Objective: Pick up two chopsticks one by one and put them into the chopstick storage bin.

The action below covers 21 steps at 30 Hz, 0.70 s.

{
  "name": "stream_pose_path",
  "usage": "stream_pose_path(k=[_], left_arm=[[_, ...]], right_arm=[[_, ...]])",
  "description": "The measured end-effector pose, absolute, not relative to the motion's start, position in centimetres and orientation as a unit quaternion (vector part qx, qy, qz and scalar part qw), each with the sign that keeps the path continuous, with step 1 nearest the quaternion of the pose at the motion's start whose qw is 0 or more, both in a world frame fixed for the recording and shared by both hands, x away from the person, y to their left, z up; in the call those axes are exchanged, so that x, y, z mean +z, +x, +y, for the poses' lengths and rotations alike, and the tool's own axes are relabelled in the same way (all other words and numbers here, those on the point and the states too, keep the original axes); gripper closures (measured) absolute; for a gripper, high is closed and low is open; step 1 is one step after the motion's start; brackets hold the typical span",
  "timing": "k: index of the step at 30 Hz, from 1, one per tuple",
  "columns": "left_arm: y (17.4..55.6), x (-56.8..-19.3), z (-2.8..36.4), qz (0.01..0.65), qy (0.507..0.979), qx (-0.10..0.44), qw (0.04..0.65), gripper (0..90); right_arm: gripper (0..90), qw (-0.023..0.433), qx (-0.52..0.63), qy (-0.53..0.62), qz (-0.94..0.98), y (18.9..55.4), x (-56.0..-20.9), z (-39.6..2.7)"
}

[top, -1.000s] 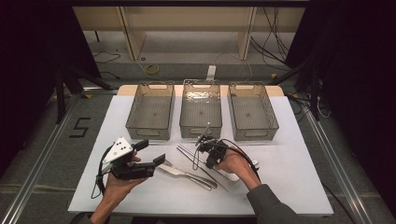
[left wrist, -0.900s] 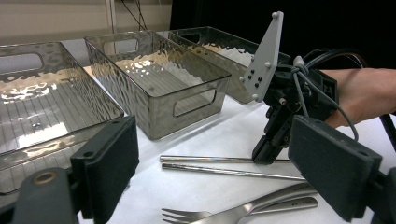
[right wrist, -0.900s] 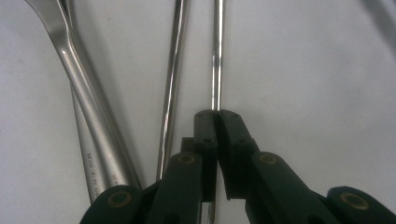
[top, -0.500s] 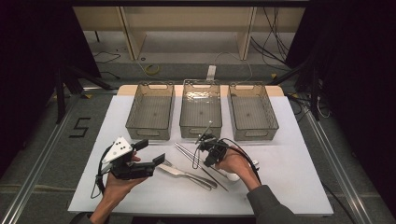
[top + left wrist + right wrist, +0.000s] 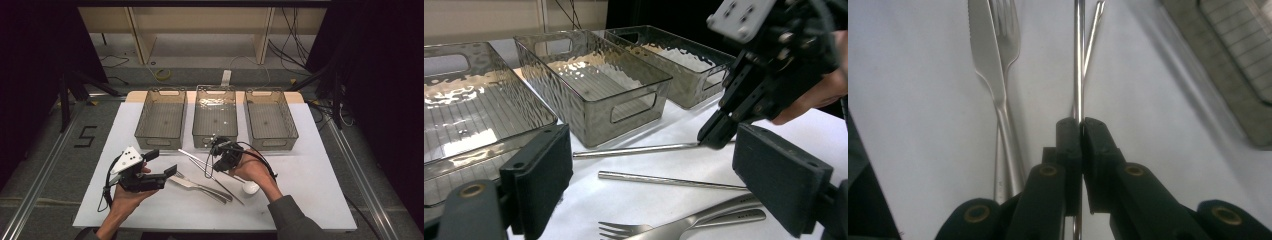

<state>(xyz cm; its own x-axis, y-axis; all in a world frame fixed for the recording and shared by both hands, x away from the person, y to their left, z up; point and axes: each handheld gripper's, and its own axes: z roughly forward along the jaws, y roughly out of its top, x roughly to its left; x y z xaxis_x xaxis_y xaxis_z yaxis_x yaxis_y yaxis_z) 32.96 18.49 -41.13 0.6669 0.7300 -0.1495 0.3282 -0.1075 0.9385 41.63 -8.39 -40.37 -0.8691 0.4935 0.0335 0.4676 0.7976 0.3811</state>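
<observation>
Metal chopstick (image 5: pixel 1078 65) is lying near the bench's middle, just in front of the centre bin (image 5: pixel 215 116), one end pinched by the right claw (image 5: pixel 216 149), which is clamping shut on it. Second chopstick (image 5: pixel 671 180), fork (image 5: pixel 186 179) and knife (image 5: pixel 989 65) are lying alongside. Left claw (image 5: pixel 164 162) is hovering open toward the front left edge, gripping nothing.

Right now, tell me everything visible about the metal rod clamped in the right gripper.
The metal rod is a thin, straight, shiny stick, steel by its look, like a chopstick. The right gripper is shut on one end of it, its black pads pressing on both sides. In the left gripper view the rod runs almost level, close over the white table, in front of the middle bin. A second rod lies apart, beside it, nearer the fork.
</observation>
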Motion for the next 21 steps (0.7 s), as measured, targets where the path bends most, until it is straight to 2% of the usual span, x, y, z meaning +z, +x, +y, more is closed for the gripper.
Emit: stream_pose_path(k=[7, 11, 17, 21], left_arm=[[33.3, -41.2, 18.1, 0.365, 0.726, 0.169, 0.558, 15.6], [33.9, -41.3, 17.5, 0.351, 0.746, 0.15, 0.545, 15.6], [35.2, -41.7, 15.4, 0.309, 0.804, 0.106, 0.497, 15.7], [36.1, -42.2, 12.9, 0.267, 0.849, 0.098, 0.446, 15.7]], right_arm=[[87.4, 0.039, 0.173, 0.221, 0.959, 40.2, -39.6, -9.2], [87.4, 0.034, 0.171, 0.213, 0.961, 39.7, -39.4, -9.8], [87.4, 0.028, 0.166, 0.196, 0.966, 38.6, -39.0, -10.2], [87.4, 0.024, 0.164, 0.179, 0.97, 37.9, -38.7, -10.5]])
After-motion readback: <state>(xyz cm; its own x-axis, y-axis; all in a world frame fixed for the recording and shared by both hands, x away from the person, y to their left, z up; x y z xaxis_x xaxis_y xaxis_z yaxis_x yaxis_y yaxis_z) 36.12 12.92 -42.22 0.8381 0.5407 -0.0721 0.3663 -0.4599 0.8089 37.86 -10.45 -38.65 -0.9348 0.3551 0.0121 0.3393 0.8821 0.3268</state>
